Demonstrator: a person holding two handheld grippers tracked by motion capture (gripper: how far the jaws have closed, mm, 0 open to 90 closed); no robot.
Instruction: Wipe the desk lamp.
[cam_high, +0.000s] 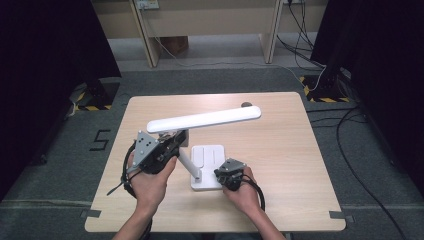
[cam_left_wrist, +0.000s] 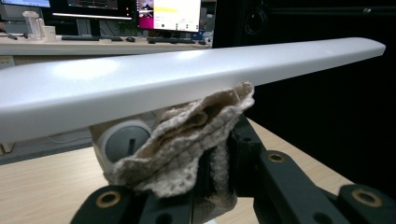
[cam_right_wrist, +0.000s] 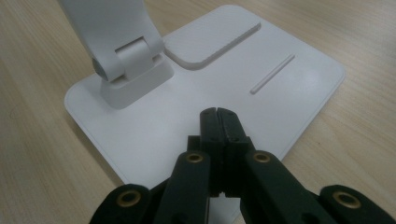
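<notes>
A white desk lamp stands on the table, its long head (cam_high: 204, 119) (cam_left_wrist: 187, 79) stretched level above its flat base (cam_high: 209, 165) (cam_right_wrist: 299, 65). My left gripper (cam_high: 172, 145) (cam_left_wrist: 212, 154) is shut on a crumpled beige cloth (cam_left_wrist: 187, 140), and the cloth touches the underside of the lamp head near the arm's hinge (cam_left_wrist: 125, 142). My right gripper (cam_high: 227, 175) (cam_right_wrist: 218, 112) is shut with nothing in it, its tips pressed down on the near edge of the lamp base. The lamp arm's lower hinge (cam_right_wrist: 126, 65) rises from the base just beyond those tips.
The wooden table (cam_high: 280, 150) sits on grey carpet. Black cables (cam_high: 360, 150) run over the floor at the right. Dark curtains close off both sides. A desk with monitors (cam_left_wrist: 168, 14) stands far behind the lamp in the left gripper view.
</notes>
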